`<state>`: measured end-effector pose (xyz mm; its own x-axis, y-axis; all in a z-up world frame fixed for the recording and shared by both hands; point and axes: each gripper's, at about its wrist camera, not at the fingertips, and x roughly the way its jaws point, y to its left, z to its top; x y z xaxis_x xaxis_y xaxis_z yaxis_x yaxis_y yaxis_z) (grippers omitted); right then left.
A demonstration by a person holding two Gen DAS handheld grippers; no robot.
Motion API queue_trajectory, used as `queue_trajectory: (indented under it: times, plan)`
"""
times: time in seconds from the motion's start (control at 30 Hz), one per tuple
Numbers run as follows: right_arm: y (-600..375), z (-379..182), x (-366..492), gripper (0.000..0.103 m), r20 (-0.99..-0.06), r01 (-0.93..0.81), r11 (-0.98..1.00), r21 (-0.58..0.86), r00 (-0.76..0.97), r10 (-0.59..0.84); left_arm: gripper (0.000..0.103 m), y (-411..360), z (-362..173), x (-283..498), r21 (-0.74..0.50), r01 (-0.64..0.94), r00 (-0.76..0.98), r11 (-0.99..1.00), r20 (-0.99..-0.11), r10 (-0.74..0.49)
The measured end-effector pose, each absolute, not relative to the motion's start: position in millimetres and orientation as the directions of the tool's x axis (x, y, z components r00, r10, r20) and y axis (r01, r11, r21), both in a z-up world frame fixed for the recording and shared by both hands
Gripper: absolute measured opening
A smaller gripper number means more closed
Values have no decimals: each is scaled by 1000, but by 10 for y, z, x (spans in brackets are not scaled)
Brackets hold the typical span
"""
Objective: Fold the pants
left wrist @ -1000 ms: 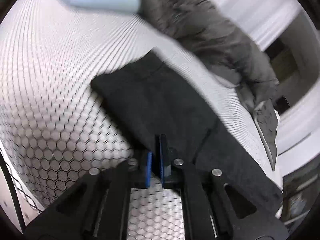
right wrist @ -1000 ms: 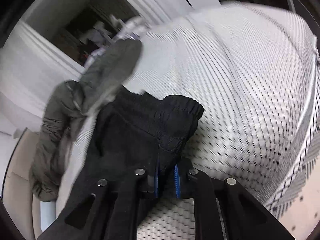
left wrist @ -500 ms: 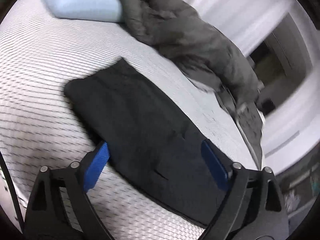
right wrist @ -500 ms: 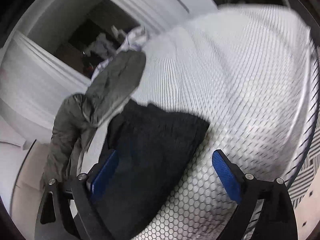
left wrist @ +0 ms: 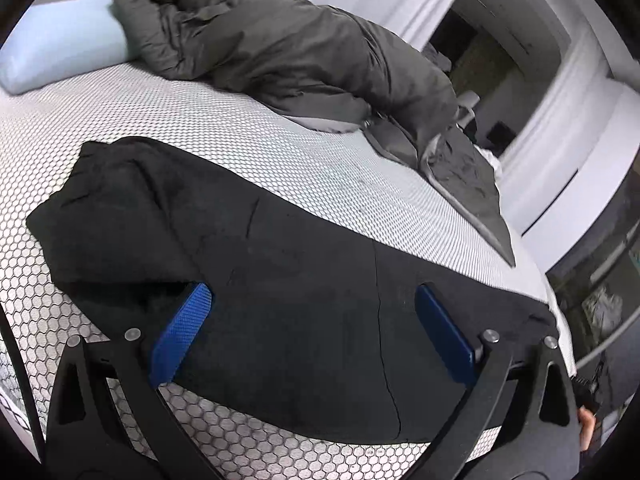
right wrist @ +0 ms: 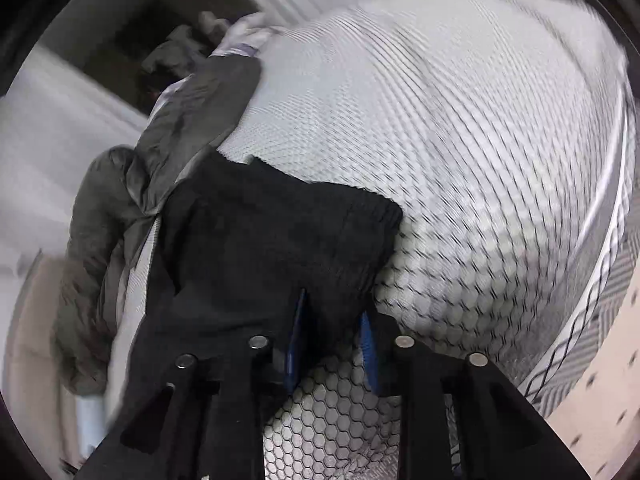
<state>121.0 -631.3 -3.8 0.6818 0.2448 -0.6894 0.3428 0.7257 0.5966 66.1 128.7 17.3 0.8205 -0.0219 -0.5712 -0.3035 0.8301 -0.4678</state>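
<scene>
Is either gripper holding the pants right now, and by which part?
The right gripper pinches the black pants at the near edge by the gathered waistband corner. The left gripper is open, holding nothing.

Pants (left wrist: pixel 280 264) matt black fleecy cloth; mattress (left wrist: pixel 312 168) honeycomb-knit fabric; duvet (left wrist: pixel 288 52) grey cloth.

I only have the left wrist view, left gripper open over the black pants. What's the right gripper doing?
Observer: The right gripper is shut on the pants, pinching the fabric near one end.
Operator: Which end?
Observer: The gathered, ribbed end, apparently the waistband.
Operator: What's beyond it there?
Observer: Bare honeycomb mattress; the grey duvet lies on the pants' other side.
</scene>
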Motion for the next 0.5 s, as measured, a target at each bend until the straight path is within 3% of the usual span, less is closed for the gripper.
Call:
queue_trajectory:
  times: [0.07, 0.13, 0.3, 0.5]
  plan:
    - [-6395, 32, 1123, 38, -651, 340, 690, 639, 717, 249, 100, 1144, 201, 685, -464, -257, 824, 848, -563, -59]
    - [-6407, 245, 950, 54, -604, 330, 716, 615, 781, 159, 100, 909, 255, 767, -444, -194, 822, 875, -560, -102]
    - [-6227, 598, 887, 70, -541, 259, 801, 540, 836, 95, 100, -25, 351, 953, -289, 12, 801, 957, -571, -183]
    - [-5927, 721, 1556, 71, -621, 121, 908, 401, 764, 173, 100, -1090, 159, 1316, -276, 241, 649, 930, -667, -366]
